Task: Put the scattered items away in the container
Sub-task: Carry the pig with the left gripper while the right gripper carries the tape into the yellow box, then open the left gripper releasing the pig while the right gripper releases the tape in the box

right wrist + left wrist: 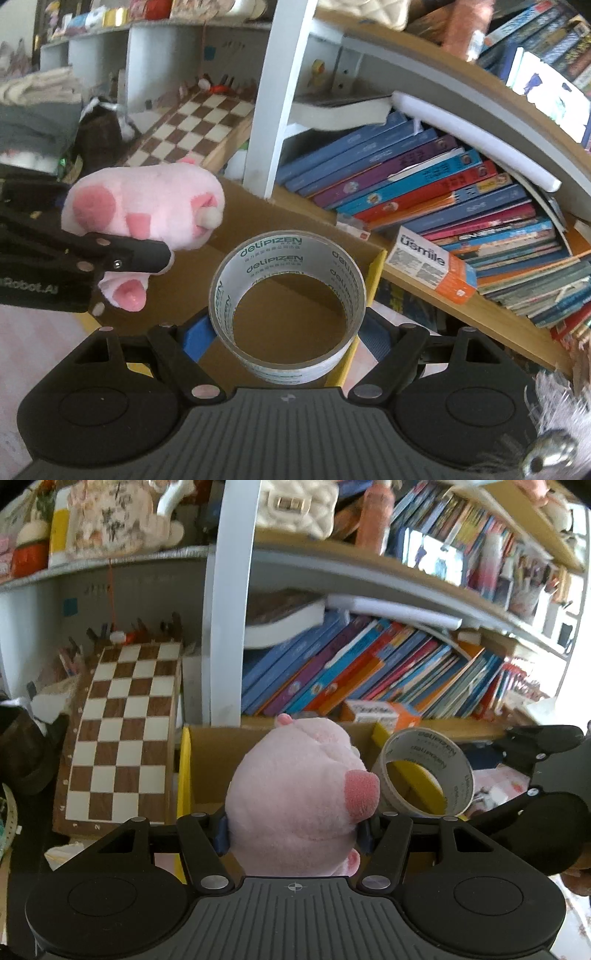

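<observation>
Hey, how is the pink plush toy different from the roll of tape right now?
The pink plush toy is soft, fuzzy and solid; the roll of tape is a hard, hollow ring with printed lettering. The plush toy fills the left gripper, while the tape is clamped across its outside by the right gripper. Both are gripped and held over the cardboard box.

Fuzzy cloth pig plush (295, 786), glossy plastic tape roll (288, 306), matt cardboard box (255, 221).

A pink plush pig (295, 797) and a printed tape roll (287, 306) hang side by side over the open cardboard box (236, 218).
</observation>
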Action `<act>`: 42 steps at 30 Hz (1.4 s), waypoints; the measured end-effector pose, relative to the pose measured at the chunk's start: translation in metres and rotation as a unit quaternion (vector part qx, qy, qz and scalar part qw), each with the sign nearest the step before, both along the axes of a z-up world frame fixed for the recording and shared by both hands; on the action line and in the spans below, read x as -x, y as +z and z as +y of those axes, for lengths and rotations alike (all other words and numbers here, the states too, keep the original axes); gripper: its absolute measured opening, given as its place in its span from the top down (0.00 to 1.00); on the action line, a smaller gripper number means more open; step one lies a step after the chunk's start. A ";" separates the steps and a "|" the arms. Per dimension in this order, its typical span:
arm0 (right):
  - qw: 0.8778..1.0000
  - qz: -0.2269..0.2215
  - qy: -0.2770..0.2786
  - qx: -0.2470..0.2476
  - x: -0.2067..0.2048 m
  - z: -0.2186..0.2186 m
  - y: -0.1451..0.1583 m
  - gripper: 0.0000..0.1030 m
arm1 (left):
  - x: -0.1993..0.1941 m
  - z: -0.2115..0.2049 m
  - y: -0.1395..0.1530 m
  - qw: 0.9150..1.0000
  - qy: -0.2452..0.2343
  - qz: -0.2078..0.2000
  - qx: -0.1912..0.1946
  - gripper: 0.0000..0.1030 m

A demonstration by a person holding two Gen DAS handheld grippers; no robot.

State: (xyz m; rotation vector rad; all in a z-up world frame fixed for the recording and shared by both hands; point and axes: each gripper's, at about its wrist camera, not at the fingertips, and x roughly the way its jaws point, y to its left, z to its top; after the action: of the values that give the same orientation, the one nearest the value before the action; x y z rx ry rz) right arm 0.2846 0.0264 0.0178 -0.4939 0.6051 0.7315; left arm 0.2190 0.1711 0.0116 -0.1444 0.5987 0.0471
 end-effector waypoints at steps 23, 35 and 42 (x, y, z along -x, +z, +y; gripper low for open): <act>0.990 0.070 0.096 0.075 -0.061 0.050 -0.047 0.21 | -0.066 0.005 -0.041 0.994 0.003 0.088 -0.066 0.41; 0.989 0.070 0.095 0.084 -0.063 0.050 -0.048 0.21 | -0.066 -0.001 -0.043 0.992 0.005 0.099 -0.082 0.35; 0.990 0.064 0.091 0.083 -0.062 0.048 -0.046 0.16 | -0.061 -0.002 -0.037 0.992 0.017 0.094 -0.085 0.20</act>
State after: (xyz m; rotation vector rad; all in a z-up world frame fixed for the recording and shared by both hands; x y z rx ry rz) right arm 0.3470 0.0745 -0.0279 -0.6650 0.7526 0.8946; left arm 0.2804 0.1695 -0.0254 0.0159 0.7766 0.1448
